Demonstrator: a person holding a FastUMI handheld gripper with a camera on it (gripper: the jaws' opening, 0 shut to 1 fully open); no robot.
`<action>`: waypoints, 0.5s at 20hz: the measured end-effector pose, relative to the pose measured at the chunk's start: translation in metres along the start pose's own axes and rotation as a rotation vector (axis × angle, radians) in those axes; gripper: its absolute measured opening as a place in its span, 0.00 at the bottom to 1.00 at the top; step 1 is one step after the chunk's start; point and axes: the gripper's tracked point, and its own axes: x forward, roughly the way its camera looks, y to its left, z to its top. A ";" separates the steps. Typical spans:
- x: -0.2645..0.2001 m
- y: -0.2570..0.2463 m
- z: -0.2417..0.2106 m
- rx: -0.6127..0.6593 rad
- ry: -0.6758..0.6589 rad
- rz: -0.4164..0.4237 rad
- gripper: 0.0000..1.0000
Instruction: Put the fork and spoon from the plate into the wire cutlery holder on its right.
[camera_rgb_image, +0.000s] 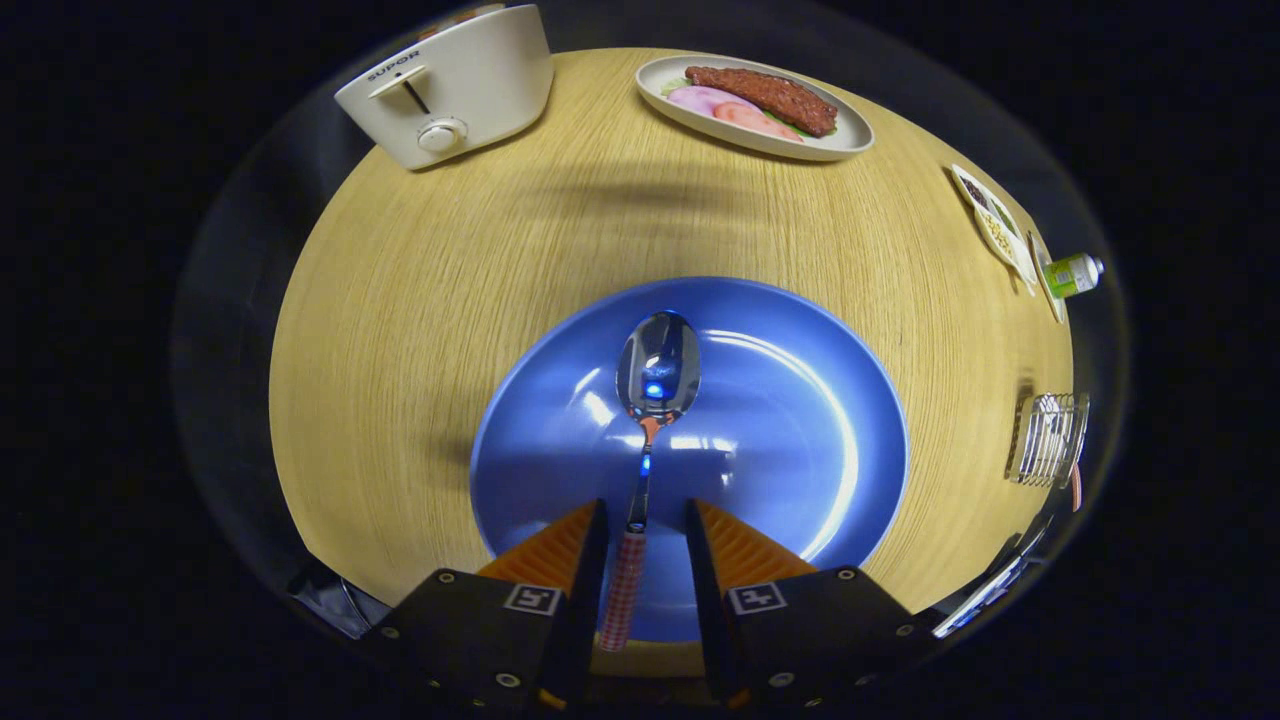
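Gripper (645, 520) fingers parted, straddling spoon (655, 385) handle, not pressing it; spoon lies on blue plate (800, 420), bowl pointing far. Wire cutlery holder (1048, 438) stands well right of plate on wooden table (420, 300).

Spoon (655, 400): polished metal bowl, slim neck, red-and-white checked handle. It lay lengthwise on the plate, bowl up and pointing away, handle running back between the two fingers of the gripper (645, 520), which stood apart with a gap on either side of it.

Plate (800, 420): round, glossy blue, shallow, on a wooden table.

Wire cutlery holder (1048, 440): silvery wire basket, upright, well to the plate's right near the table's edge.
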 end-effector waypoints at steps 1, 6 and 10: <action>-0.001 -0.001 -0.002 0.006 0.007 0.001 0.32; -0.002 -0.007 -0.008 -0.004 0.009 0.049 0.05; -0.016 -0.027 -0.013 -0.046 -0.032 0.036 0.04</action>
